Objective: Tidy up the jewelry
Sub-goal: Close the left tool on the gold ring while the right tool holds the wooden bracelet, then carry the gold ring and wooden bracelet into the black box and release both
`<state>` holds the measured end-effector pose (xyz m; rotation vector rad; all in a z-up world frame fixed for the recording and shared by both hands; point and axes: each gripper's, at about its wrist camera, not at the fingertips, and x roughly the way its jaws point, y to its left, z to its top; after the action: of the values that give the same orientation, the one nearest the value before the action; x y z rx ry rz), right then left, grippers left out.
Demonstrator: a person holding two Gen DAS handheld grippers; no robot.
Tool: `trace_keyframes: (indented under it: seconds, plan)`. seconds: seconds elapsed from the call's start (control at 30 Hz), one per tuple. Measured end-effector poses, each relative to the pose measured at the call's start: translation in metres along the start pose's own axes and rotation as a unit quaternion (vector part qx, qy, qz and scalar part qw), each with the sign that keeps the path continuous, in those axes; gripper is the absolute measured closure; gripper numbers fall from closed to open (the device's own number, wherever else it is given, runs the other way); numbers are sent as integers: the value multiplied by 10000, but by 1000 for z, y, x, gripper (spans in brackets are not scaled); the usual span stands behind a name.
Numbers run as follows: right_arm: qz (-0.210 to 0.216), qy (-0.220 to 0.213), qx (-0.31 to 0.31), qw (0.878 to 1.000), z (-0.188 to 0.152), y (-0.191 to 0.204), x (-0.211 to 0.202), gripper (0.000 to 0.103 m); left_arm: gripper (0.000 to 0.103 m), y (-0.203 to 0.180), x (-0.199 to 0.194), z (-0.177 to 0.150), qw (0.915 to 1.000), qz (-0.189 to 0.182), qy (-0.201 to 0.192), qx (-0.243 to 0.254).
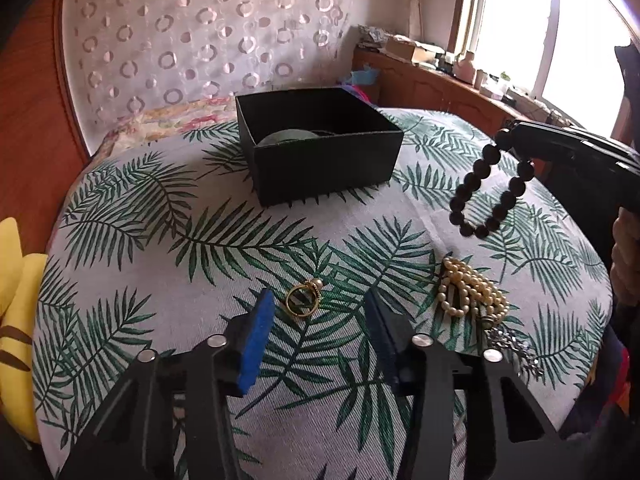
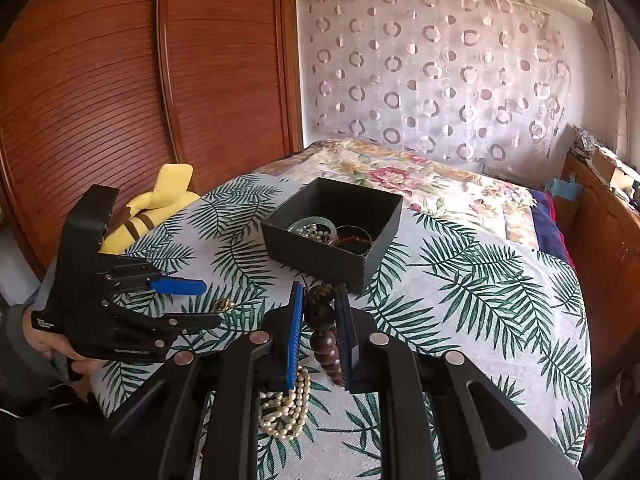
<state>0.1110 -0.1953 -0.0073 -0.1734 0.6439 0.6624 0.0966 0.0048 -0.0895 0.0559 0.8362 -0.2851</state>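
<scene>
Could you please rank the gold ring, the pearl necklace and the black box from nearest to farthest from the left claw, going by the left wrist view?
From the left claw:
1. Gold ring, on the cloth just ahead, between its fingers.
2. Pearl necklace, off to the right.
3. Black box, far across the cloth, straight ahead.

Small pale print on the left tool [image 2: 192,300] body (two spots), too blurred to read

Box top: black box [image 2: 334,226] open above, jewelry already inside
Cloth before box: bare leaf-print cloth [image 1: 168,240]
Obstacles: gold ring [image 1: 304,299], pearl necklace [image 1: 470,294] on cloth
</scene>
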Motion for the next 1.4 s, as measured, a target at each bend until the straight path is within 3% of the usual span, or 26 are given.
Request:
trace_keyframes:
  seconds: [0.33, 0.37, 0.43, 0.8, 1.4]
  plan:
    - [0, 6, -15, 10000, 2, -2, 3, 86, 68, -3, 16, 2, 9993, 263, 183, 213]
    - [-3, 7, -22, 10000, 3, -2, 4, 86, 77, -2, 16, 2, 9993, 263, 179, 206]
    - [-9, 5, -31, 10000, 5, -2, 5, 86, 84, -2, 15, 2, 9993, 249, 163, 230]
    - [-41, -50, -136, 9999, 26, -3, 15, 86, 85, -2, 0, 11, 9996, 195, -114, 184]
    - [-205, -251, -97, 9994, 104, -24, 47, 86, 85, -1, -16, 69, 9972, 298, -640, 257]
